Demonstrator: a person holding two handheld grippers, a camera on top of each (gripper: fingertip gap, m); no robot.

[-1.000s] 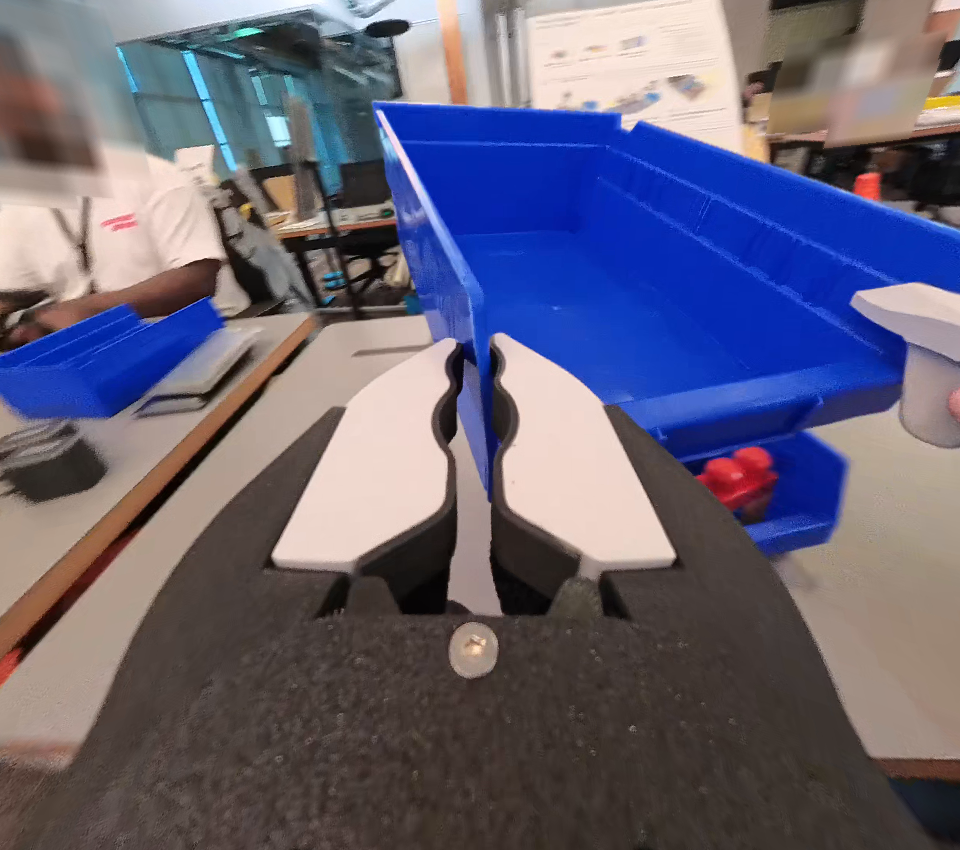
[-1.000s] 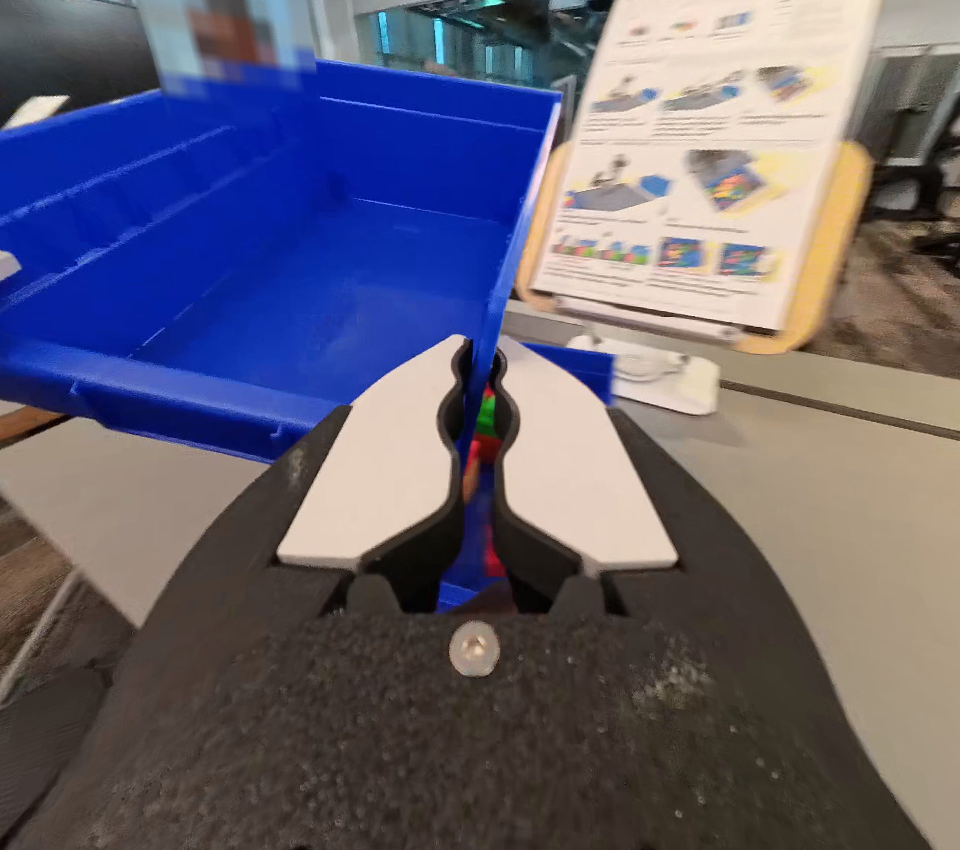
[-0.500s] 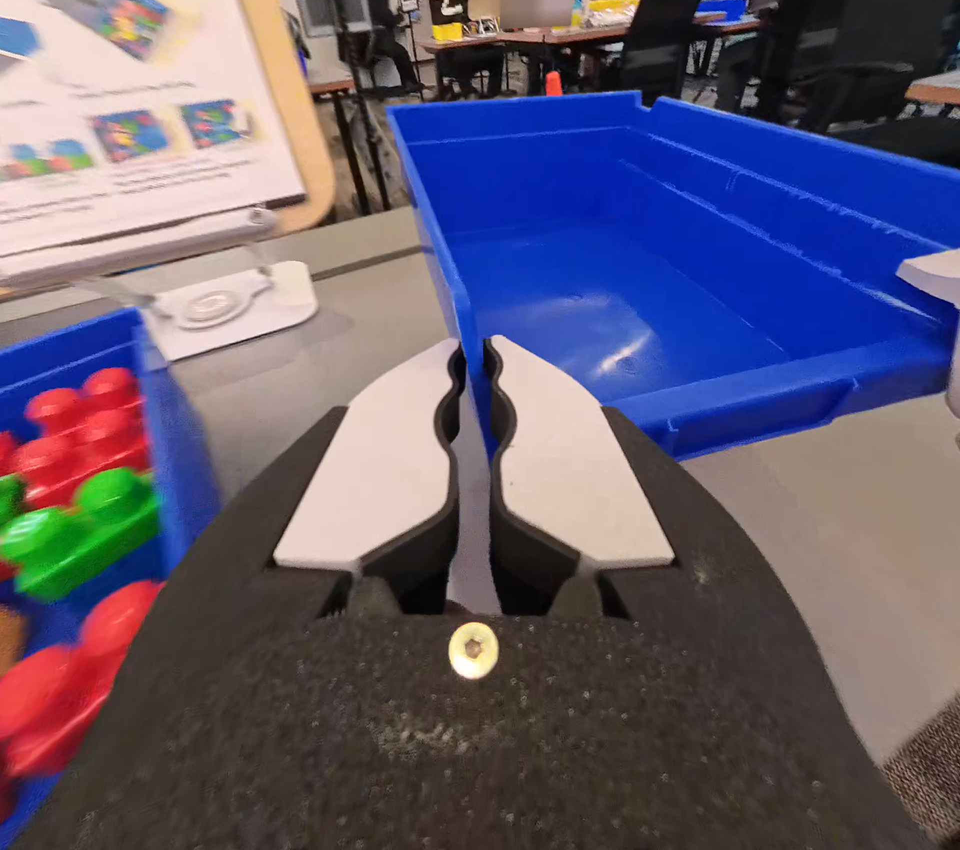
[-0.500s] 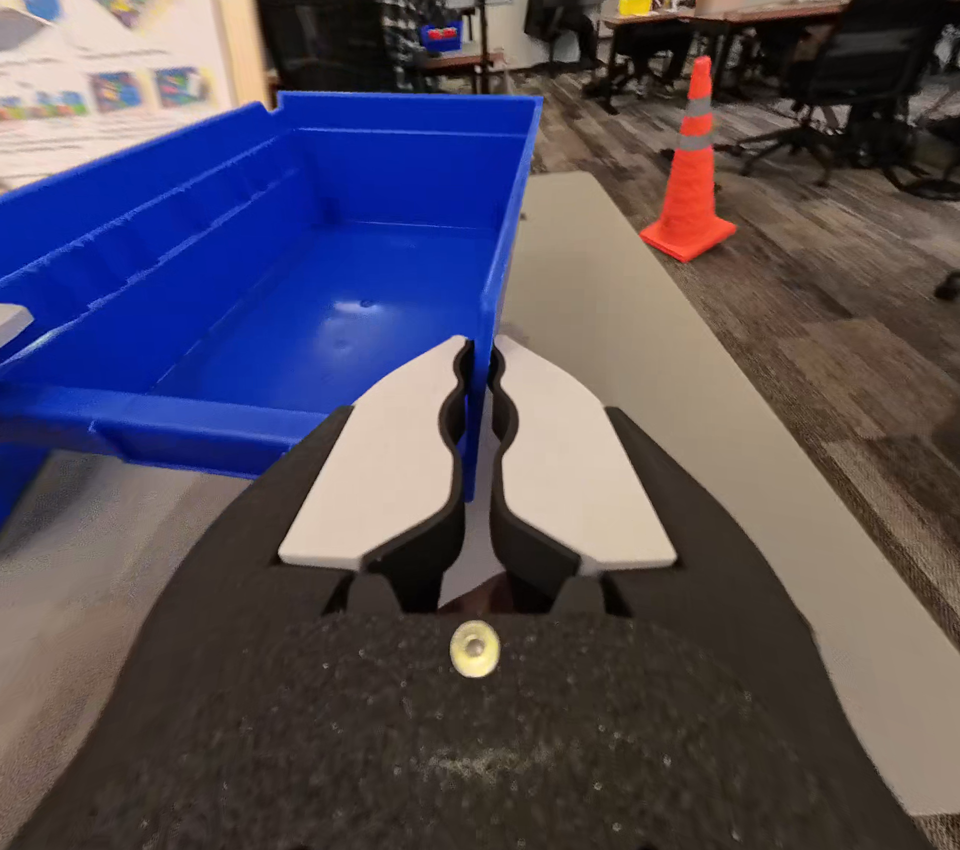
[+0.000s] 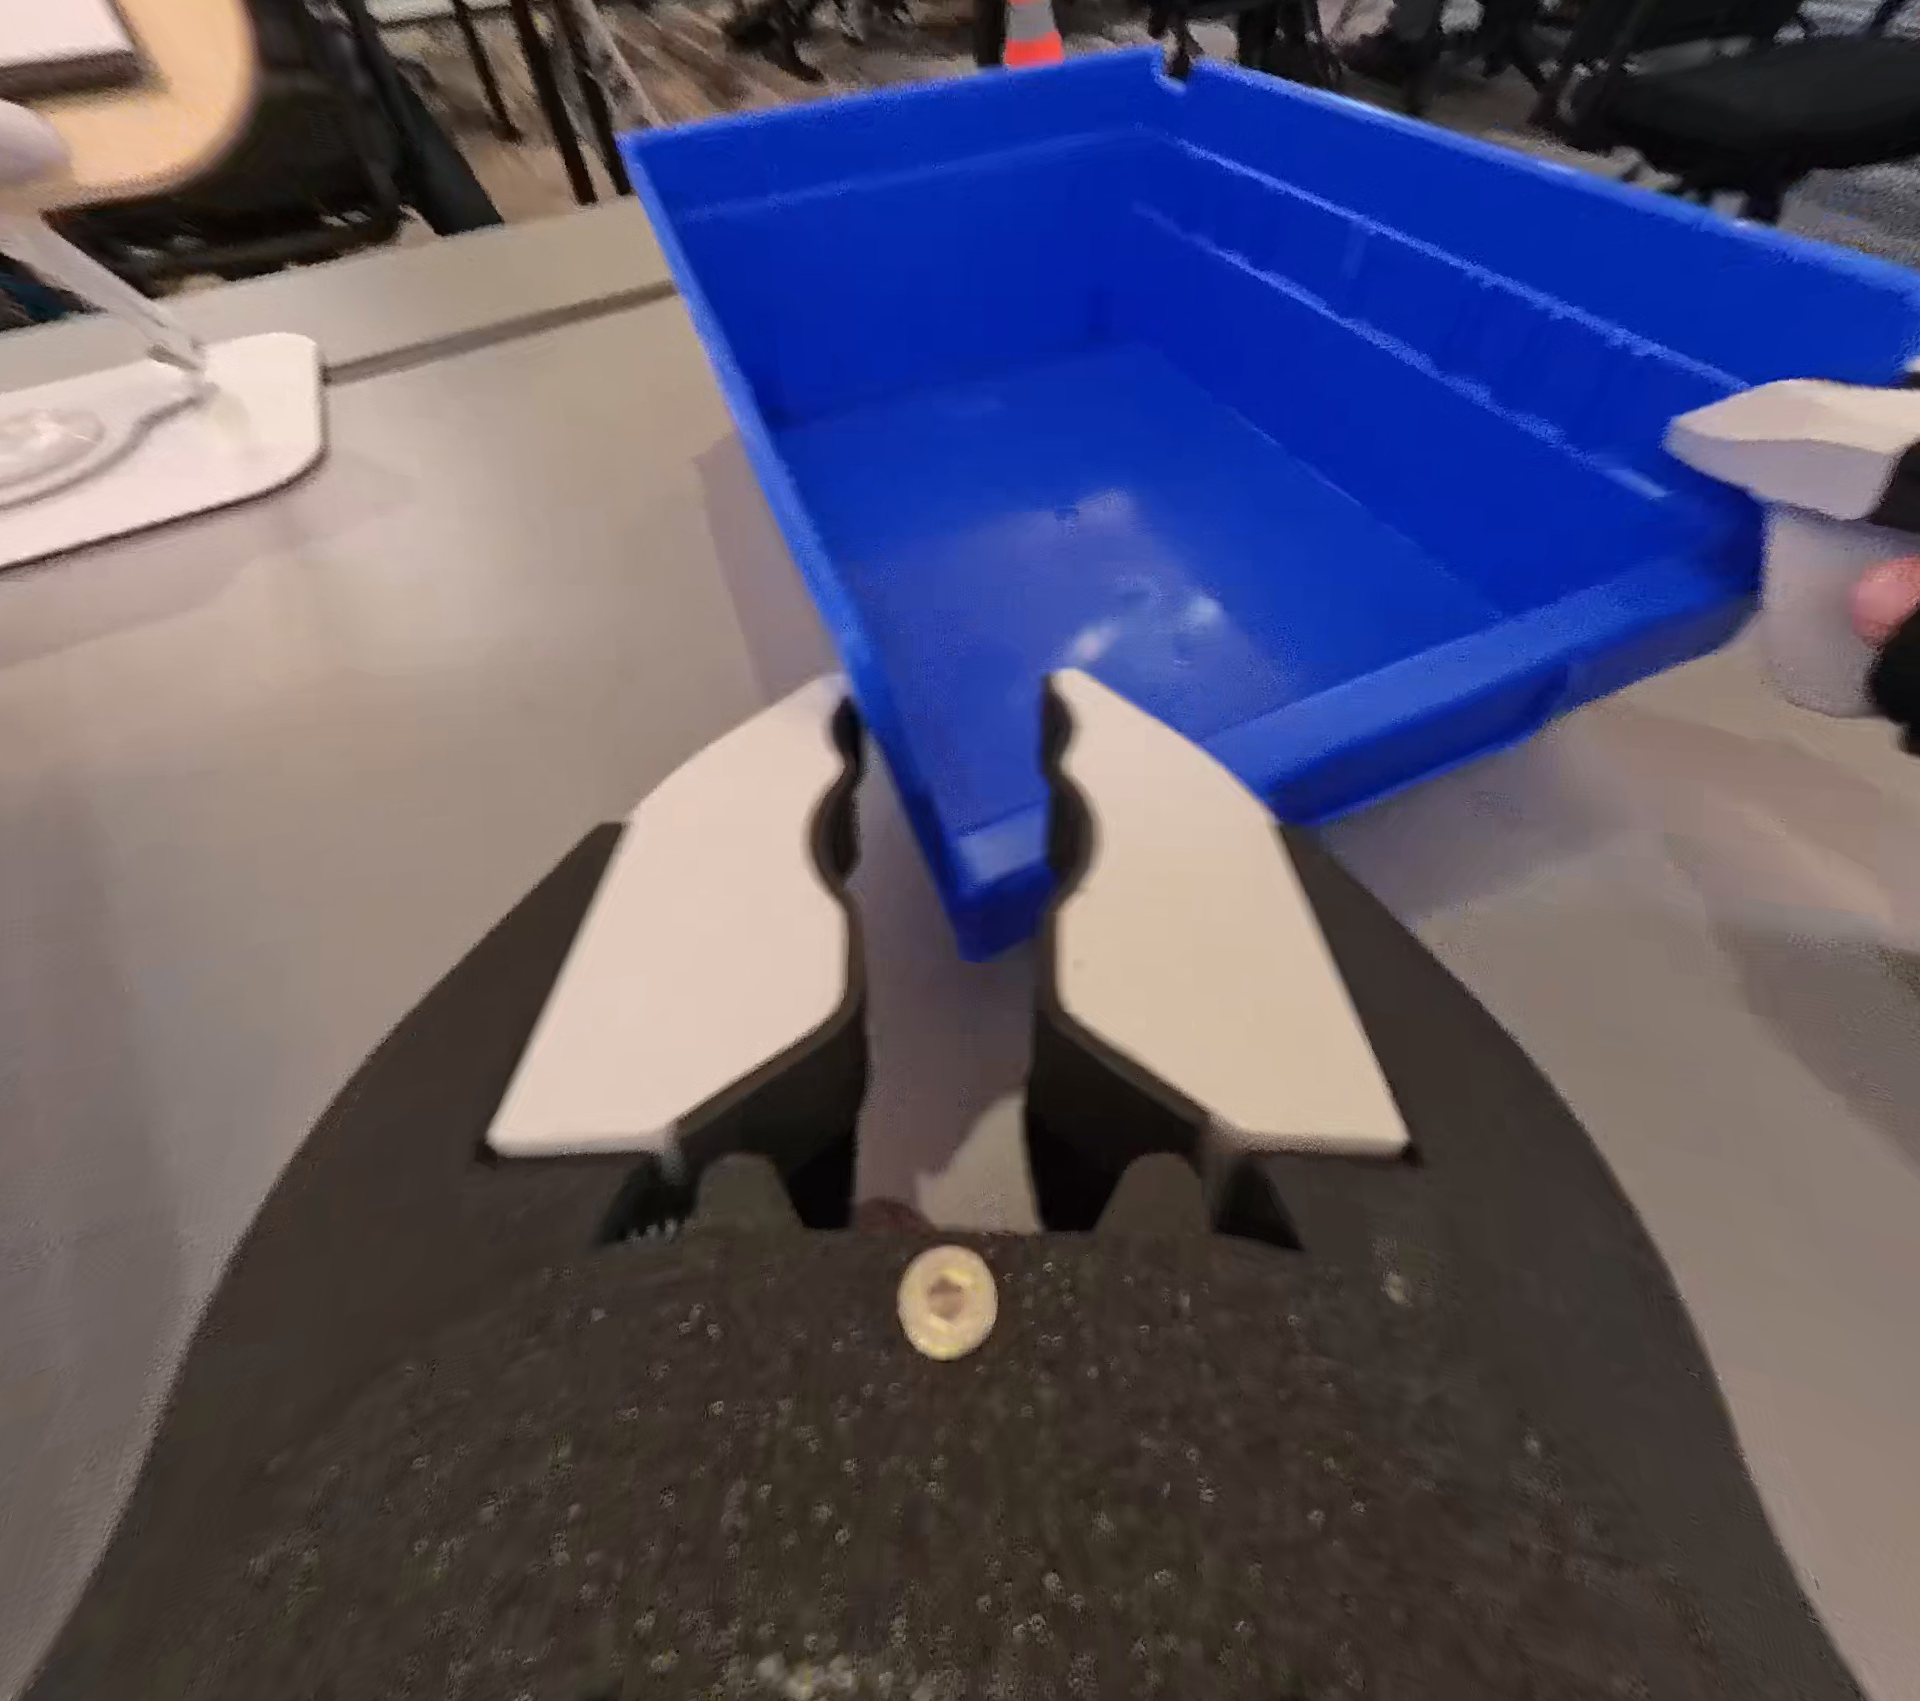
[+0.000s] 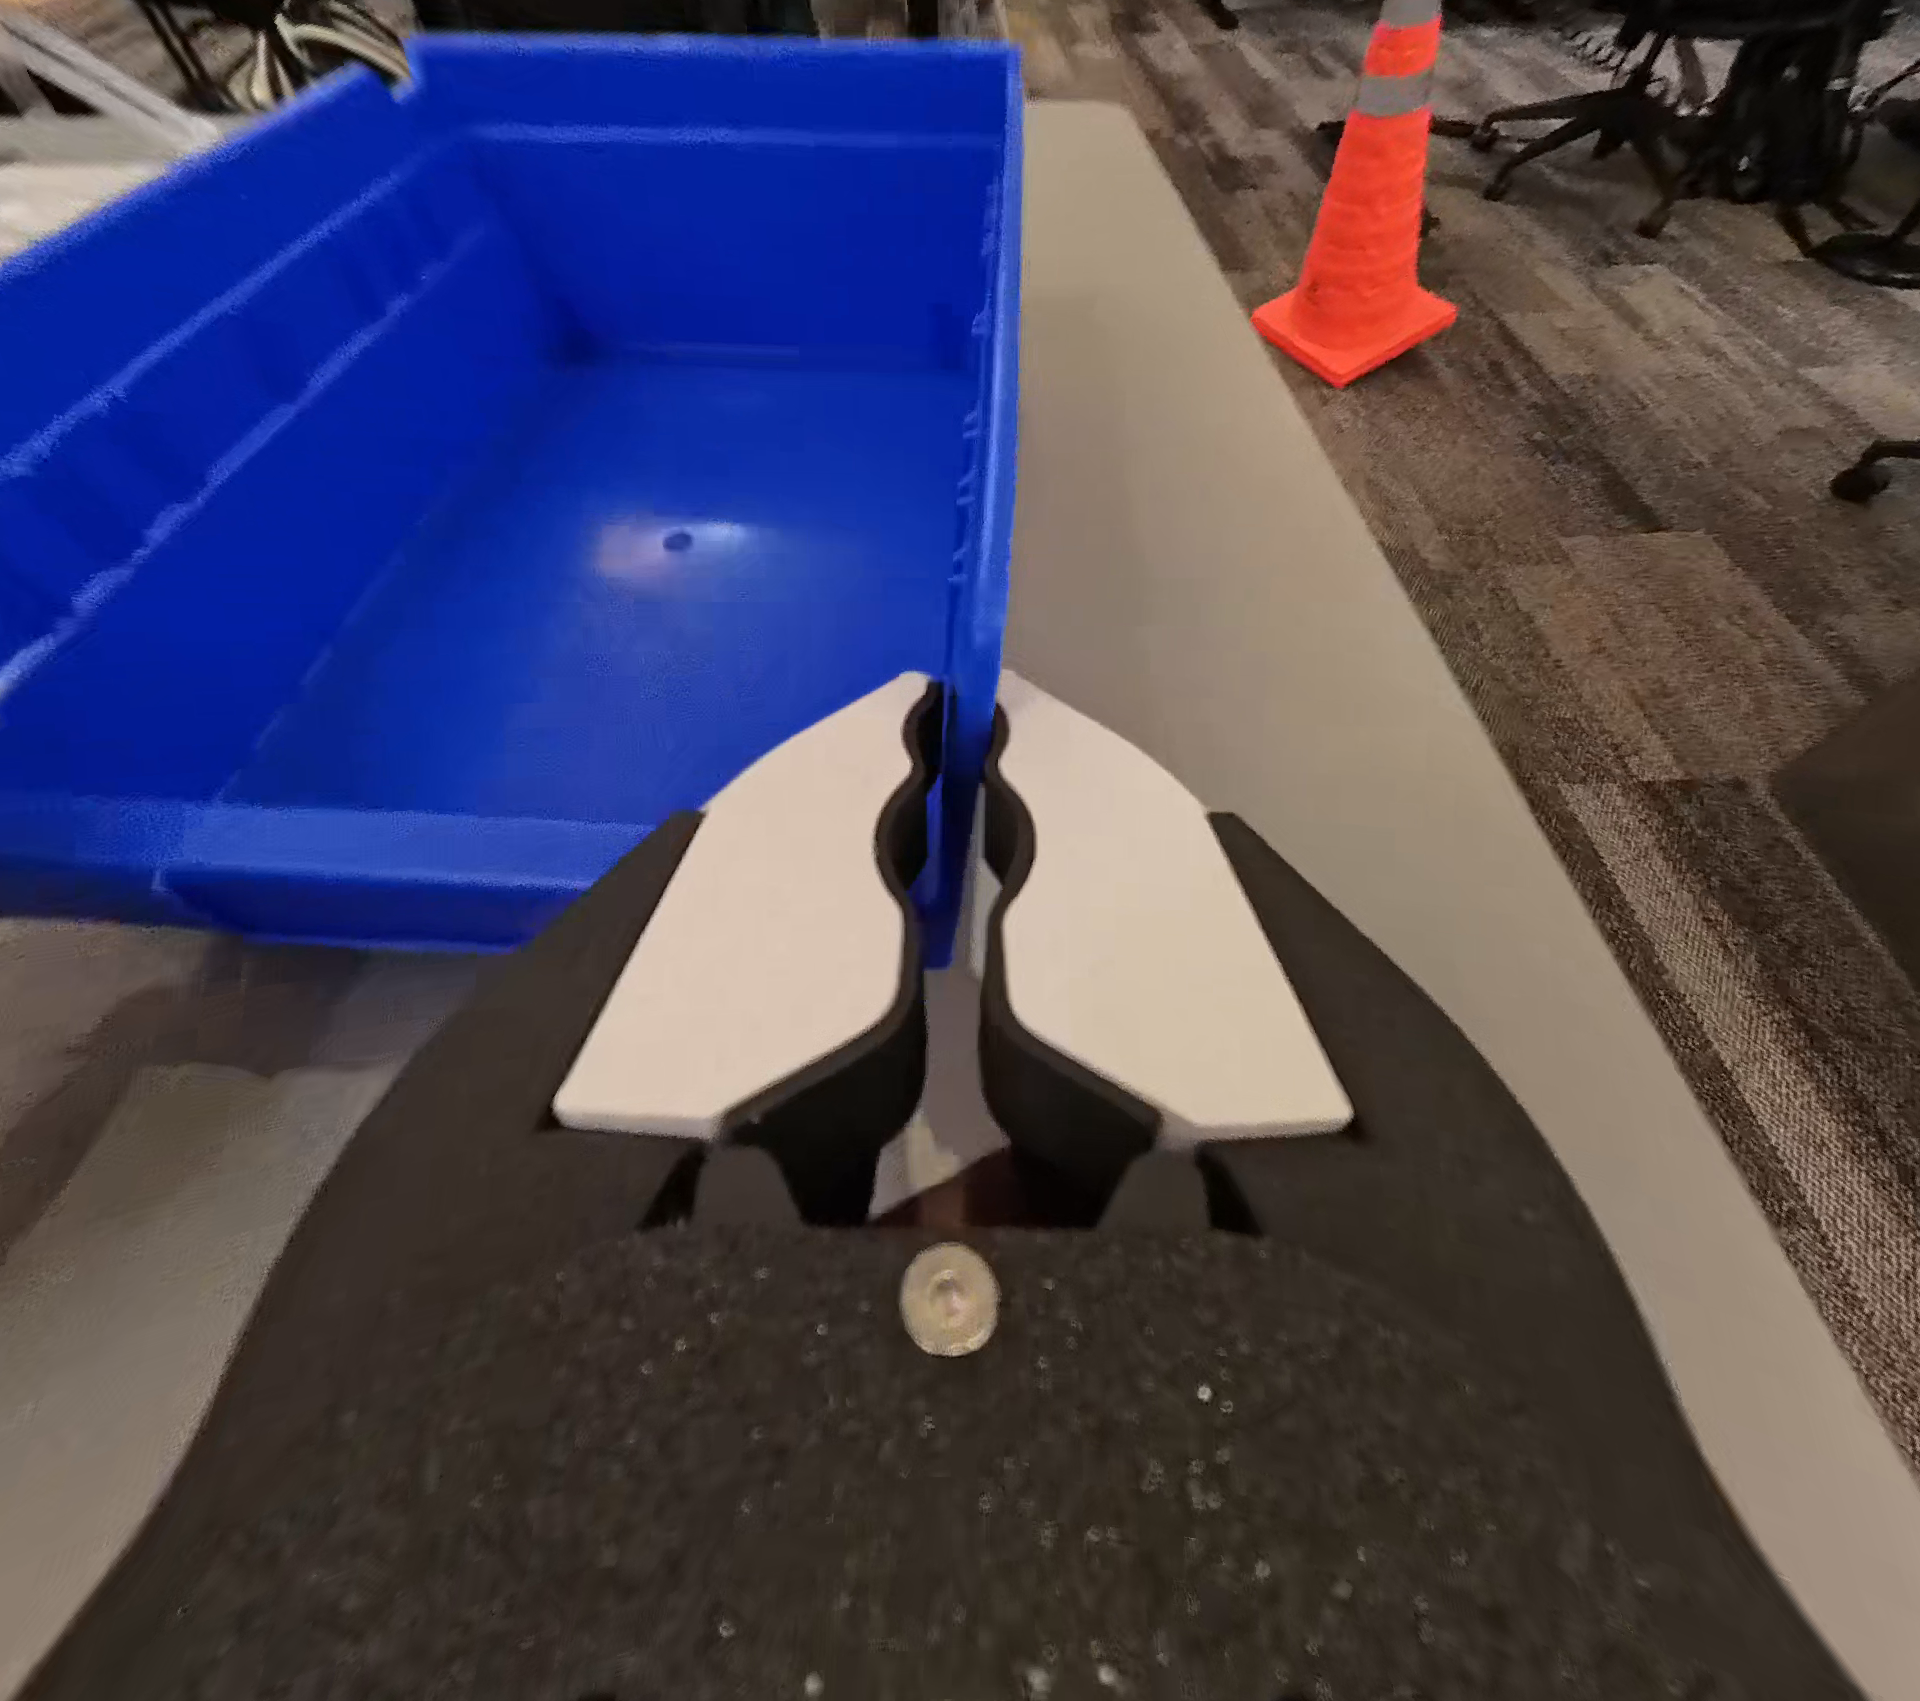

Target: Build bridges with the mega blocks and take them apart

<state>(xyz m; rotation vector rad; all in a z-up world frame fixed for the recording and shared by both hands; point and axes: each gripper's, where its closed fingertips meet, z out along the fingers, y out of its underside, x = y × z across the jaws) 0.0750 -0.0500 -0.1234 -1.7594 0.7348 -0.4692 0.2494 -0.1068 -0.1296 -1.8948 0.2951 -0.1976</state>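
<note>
An empty blue bin (image 5: 1143, 508) rests on the grey table (image 5: 364, 716). My left gripper (image 5: 945, 695) is open, and its fingers straddle the bin's near left corner without touching the wall. My right gripper (image 6: 964, 695) is shut on the bin's right wall near the front corner. The bin (image 6: 623, 508) stretches away to the left in the right wrist view. The right gripper's white finger (image 5: 1808, 467) also shows at the far right edge of the left wrist view, with a person's fingertip by it. No mega blocks are in view.
A white stand base (image 5: 156, 446) sits on the table to the left of the bin. The table's right edge (image 6: 1455, 768) runs close beside the bin, with carpet below. An orange cone (image 6: 1371, 176) stands on the floor beyond, among office chairs and desks. Tip to tip, the grippers are about 20 centimeters apart.
Both grippers swung the empty bin to the right and lowered it onto the table. My left gripper has opened off the bin's wall. The bin of blocks has left the view.
</note>
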